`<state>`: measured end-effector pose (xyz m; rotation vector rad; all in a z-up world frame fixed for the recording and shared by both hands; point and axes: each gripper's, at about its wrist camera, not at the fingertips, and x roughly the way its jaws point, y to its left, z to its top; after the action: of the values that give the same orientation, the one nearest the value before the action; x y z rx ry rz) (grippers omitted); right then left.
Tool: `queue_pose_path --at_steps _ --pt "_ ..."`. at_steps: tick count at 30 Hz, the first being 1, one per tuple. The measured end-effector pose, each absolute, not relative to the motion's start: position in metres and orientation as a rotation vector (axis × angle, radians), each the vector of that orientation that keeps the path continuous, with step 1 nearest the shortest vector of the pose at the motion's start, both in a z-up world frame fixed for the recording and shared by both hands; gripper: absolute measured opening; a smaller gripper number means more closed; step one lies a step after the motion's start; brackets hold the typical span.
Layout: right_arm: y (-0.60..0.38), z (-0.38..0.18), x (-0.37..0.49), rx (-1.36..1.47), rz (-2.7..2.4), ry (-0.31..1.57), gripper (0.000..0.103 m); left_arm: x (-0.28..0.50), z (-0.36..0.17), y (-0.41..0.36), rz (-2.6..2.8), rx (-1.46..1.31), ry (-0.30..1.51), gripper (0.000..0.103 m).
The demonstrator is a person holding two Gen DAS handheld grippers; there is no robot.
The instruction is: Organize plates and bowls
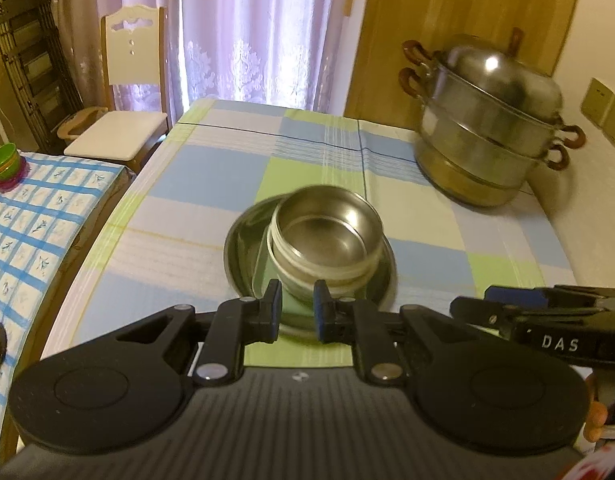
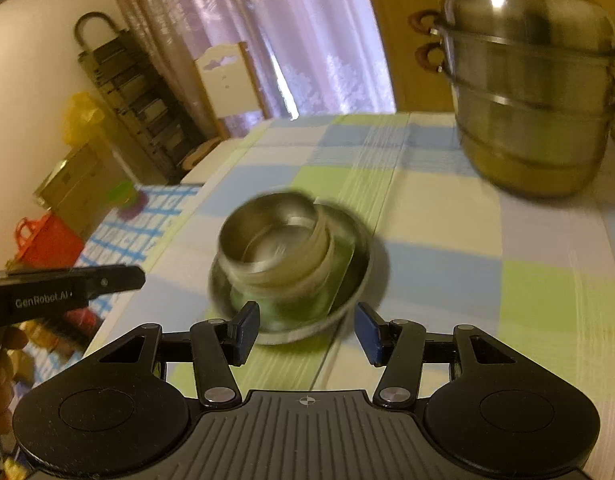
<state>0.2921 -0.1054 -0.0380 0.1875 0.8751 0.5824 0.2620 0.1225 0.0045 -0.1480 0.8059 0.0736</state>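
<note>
Nested steel bowls (image 1: 327, 232) with pale outer walls sit on a round steel plate (image 1: 243, 256) in the middle of the checked tablecloth. My left gripper (image 1: 298, 304) hovers just short of the plate's near rim, its jaws a narrow gap apart with nothing between them. In the right wrist view the same bowls (image 2: 271, 240) and plate (image 2: 351, 248) are blurred. My right gripper (image 2: 307, 320) stands wide open before the plate's near edge, holding nothing. Each gripper shows in the other's view: the right gripper (image 1: 547, 312) at the right edge, the left gripper (image 2: 67, 288) at the left edge.
A tall steel steamer pot (image 1: 491, 120) (image 2: 535, 80) stands at the table's far right by the wall. A white chair (image 1: 127, 80) sits beyond the far left corner. To the left, a second table (image 1: 35, 220) carries green cups (image 1: 3, 160). A red basket (image 2: 47, 240) is on the floor.
</note>
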Motion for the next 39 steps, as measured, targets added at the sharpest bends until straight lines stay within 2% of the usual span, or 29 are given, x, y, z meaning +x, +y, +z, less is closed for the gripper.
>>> queue_pose_path --at_steps 10,15,24,39 --pt "-0.121 -0.044 0.227 0.185 0.540 0.890 0.053 0.192 -0.008 0.092 0.075 -0.108 0.805 0.019" --pt "-0.115 -0.043 0.194 0.060 0.476 0.857 0.053 0.167 -0.007 0.081 0.047 -0.061 0.775 0.027" --pt "-0.109 -0.046 0.155 0.294 0.482 0.953 0.053 0.130 0.007 0.099 -0.039 -0.045 0.842 0.027" --pt "-0.053 -0.031 0.081 0.278 0.340 0.918 0.053 0.084 -0.004 0.140 -0.177 -0.012 0.906 0.027"
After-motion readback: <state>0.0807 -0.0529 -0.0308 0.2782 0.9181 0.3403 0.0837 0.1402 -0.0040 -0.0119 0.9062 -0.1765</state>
